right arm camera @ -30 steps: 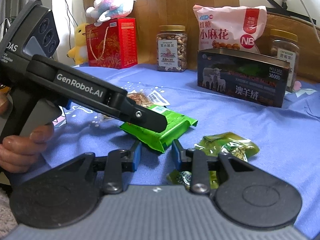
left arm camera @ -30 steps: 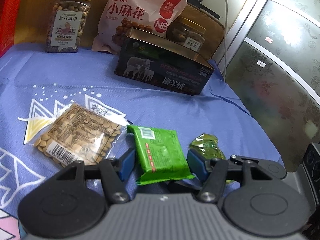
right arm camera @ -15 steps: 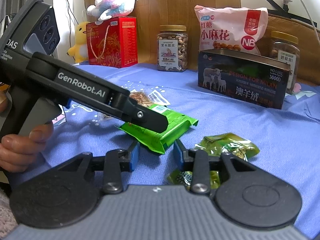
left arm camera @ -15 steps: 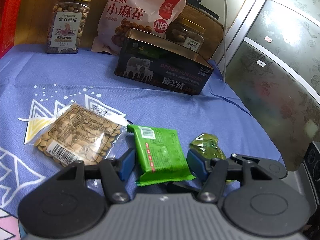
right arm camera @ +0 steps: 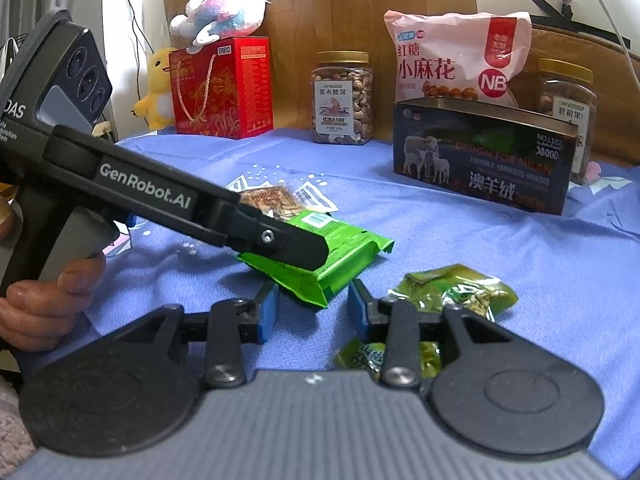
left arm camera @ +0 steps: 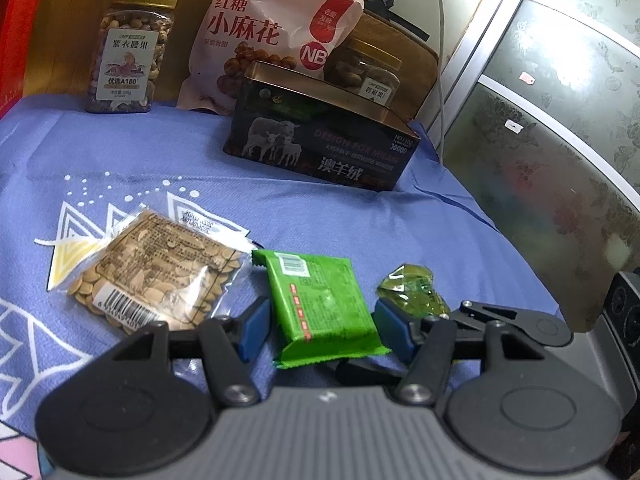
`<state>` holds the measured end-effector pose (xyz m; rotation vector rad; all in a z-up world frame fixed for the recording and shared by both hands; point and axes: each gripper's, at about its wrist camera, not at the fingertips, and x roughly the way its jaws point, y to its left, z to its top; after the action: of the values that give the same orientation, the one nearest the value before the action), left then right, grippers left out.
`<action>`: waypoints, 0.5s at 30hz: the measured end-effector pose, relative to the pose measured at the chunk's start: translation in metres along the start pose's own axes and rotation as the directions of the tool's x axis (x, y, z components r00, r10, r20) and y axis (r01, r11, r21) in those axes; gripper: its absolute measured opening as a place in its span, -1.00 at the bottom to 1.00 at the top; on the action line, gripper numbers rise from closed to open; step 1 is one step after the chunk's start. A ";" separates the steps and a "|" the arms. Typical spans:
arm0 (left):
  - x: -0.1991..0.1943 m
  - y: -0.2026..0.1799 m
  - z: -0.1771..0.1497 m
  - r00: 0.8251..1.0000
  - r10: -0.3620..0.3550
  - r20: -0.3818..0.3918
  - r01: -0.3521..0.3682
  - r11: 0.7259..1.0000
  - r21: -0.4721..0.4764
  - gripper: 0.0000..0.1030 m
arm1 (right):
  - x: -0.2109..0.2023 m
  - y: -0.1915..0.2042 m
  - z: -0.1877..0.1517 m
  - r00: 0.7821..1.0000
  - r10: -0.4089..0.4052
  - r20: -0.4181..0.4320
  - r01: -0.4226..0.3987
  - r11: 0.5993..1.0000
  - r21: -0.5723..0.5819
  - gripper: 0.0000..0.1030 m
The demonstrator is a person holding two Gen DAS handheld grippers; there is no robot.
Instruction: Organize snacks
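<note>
— Blue woven cloth (left arm camera: 168,160) covers the surface, printed with white triangles and dots. What lies on it?

— Nearest, a flat glossy green pack (left arm camera: 320,304) with crimped ends, a clear crinkly seed bag (left arm camera: 156,280) just left of it, and a small crumpled yellow-green wrapper (left arm camera: 412,292) to its right. At the back stand a ribbed plastic nut jar (left arm camera: 128,52) with a gold lid, a puffy pink bag (left arm camera: 264,40), a second jar (left arm camera: 368,72) and a dark rectangular tin (left arm camera: 320,140) printed with sheep, its top open.

— And the left tool (left arm camera: 323,327)?

— Wide open, its blue pads either side of the green pack; whether they touch it, I cannot tell. It grips nothing.

— The right tool (right arm camera: 312,312)?

— Partly open and holding nothing. The pack's near corner (right arm camera: 320,264) sits just ahead of the gap, between the fingertips. Another small green wrapper (right arm camera: 368,356) lies under its right finger, beside the crumpled one (right arm camera: 456,288).

— Anything else?

— A red gift box (right arm camera: 224,88) with a plush toy (right arm camera: 224,12) on top, back left.
</note>
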<state>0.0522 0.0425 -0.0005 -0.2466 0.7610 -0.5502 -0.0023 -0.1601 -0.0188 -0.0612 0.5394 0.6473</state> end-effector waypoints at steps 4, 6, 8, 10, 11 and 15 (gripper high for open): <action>-0.001 0.002 -0.001 1.000 -0.011 0.005 0.011 1.000 -0.003 0.14 | 0.000 -0.001 0.000 1.000 0.000 0.004 0.000 1.000 0.011 0.11; -0.002 0.002 -0.001 1.000 -0.015 0.008 0.015 1.000 -0.005 0.14 | 0.000 -0.001 0.000 1.000 0.001 0.003 -0.001 1.000 0.012 0.11; -0.002 0.002 -0.001 1.000 -0.016 0.009 0.017 1.000 -0.006 0.14 | 0.000 -0.001 0.000 1.000 0.001 0.003 -0.001 1.000 0.013 0.11; -0.002 0.003 -0.001 1.000 -0.017 0.009 0.017 1.000 -0.006 0.14 | 0.000 -0.001 0.000 1.000 0.002 0.002 -0.002 1.000 0.013 0.11; -0.002 0.003 -0.001 1.000 -0.017 0.009 0.017 1.000 -0.006 0.14 | 0.000 -0.001 0.000 1.000 0.002 0.002 -0.002 1.000 0.013 0.11; -0.002 0.002 -0.001 1.000 -0.015 0.009 0.015 1.000 -0.004 0.14 | 0.000 0.000 0.000 1.000 0.003 0.002 -0.003 1.000 0.009 0.10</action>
<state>0.0512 0.0456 -0.0012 -0.2585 0.7521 -0.5613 -0.0022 -0.1601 -0.0189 -0.0511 0.5406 0.6474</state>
